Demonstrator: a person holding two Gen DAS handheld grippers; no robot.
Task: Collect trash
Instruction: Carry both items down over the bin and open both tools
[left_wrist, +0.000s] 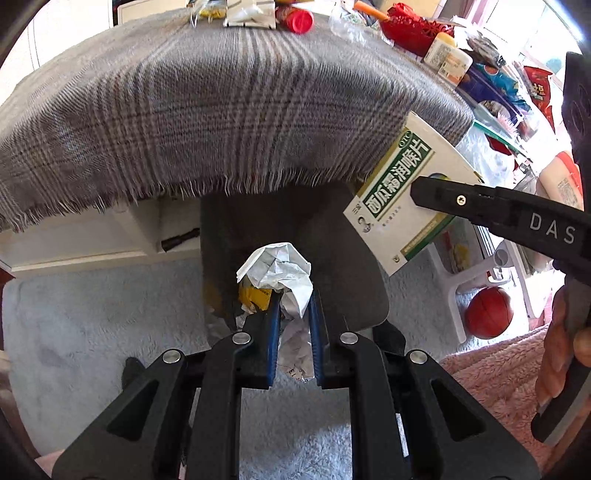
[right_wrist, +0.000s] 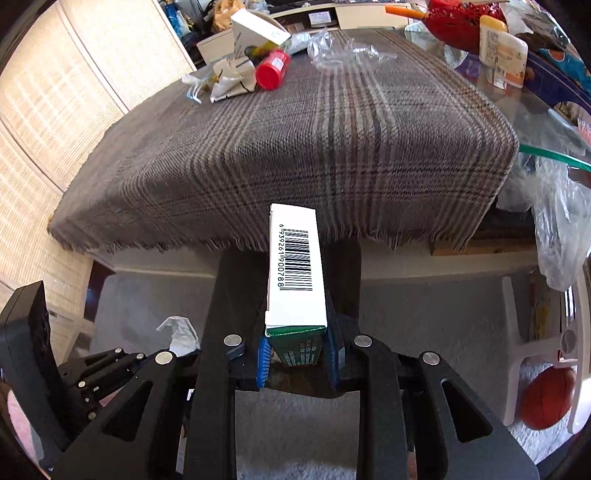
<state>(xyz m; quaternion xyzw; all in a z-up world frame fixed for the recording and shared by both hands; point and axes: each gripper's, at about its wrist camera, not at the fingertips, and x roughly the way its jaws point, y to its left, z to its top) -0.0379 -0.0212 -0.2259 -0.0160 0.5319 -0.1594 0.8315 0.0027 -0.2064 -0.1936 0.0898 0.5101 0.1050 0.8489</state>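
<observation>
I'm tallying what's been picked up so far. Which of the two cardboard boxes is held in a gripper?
The green-and-white medicine box, clamped in the right gripper off the table's edge. The other white box lies untouched at the far side of the checked cloth.

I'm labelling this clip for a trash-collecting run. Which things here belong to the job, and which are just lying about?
In the job:
- crumpled paper, held in the left gripper
- medicine box, held in the right gripper
- dark bin below both
- torn wrappers on the plaid cloth, likely next

Lying about:
- red-capped bottle
- red basket
- basketball
</observation>
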